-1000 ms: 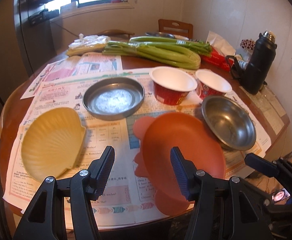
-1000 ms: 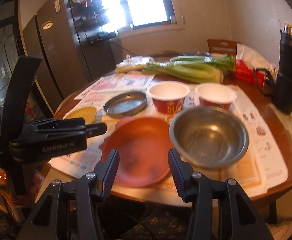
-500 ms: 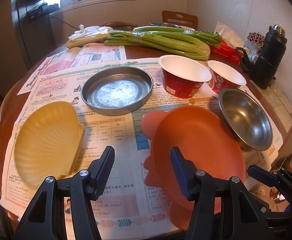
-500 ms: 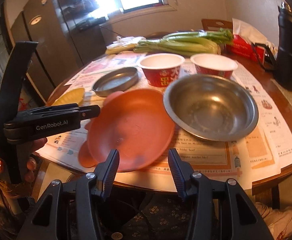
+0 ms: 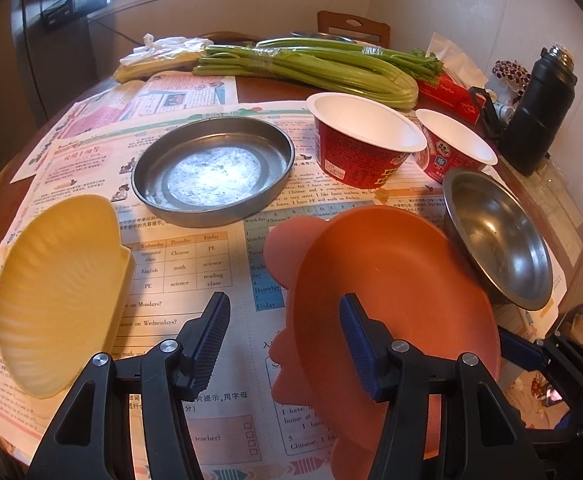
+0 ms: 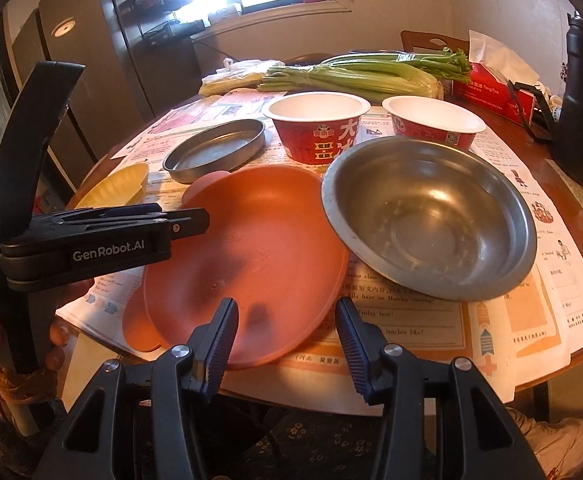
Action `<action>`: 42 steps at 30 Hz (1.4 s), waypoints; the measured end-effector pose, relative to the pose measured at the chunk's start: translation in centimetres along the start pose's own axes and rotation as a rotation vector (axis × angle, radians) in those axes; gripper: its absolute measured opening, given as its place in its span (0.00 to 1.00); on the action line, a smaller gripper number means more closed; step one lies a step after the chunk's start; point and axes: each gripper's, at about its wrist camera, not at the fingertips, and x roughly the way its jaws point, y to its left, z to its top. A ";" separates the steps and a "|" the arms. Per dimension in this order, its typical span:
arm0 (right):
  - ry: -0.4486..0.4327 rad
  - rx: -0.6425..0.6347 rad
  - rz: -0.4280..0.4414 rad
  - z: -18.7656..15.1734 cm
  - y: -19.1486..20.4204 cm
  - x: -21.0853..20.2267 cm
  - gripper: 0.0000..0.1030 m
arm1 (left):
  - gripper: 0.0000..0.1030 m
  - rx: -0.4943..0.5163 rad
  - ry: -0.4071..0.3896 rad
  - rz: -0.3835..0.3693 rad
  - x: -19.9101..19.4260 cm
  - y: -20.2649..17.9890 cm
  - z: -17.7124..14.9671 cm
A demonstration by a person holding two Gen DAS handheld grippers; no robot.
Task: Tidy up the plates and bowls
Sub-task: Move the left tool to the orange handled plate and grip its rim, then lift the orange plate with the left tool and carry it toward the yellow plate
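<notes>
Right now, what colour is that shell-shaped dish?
Pale yellow; the shell-shaped dish shows best in the left wrist view.

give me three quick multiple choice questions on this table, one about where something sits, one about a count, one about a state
1. Where is the steel bowl relative to the orange plate in the right wrist view?
A. right of it
B. left of it
C. stacked on it

2. How many red paper cups stand on the table?
A. one
B. two
C. four

3. What is the state of the right tool?
A. clamped on the yellow dish
C. holding a cup
B. open, holding nothing

Answers: 1 A, the bowl lies beside the plate's right edge. 2 B, two white-rimmed cups stand side by side. 3 B, its jaws stand apart over the plate's near rim.
</notes>
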 end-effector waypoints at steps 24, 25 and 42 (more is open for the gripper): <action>-0.003 -0.120 -0.026 0.6 2.6 2.3 0.51 | 0.39 -0.045 -0.002 -0.025 0.1 0.9 -1.2; -0.002 -0.123 -0.022 0.7 2.7 2.3 0.51 | 0.39 -0.048 -0.004 -0.025 0.0 1.1 -1.3; -0.031 -0.178 0.016 1.9 6.5 1.2 0.51 | 0.40 -0.115 -0.085 -0.001 -4.0 4.7 -1.7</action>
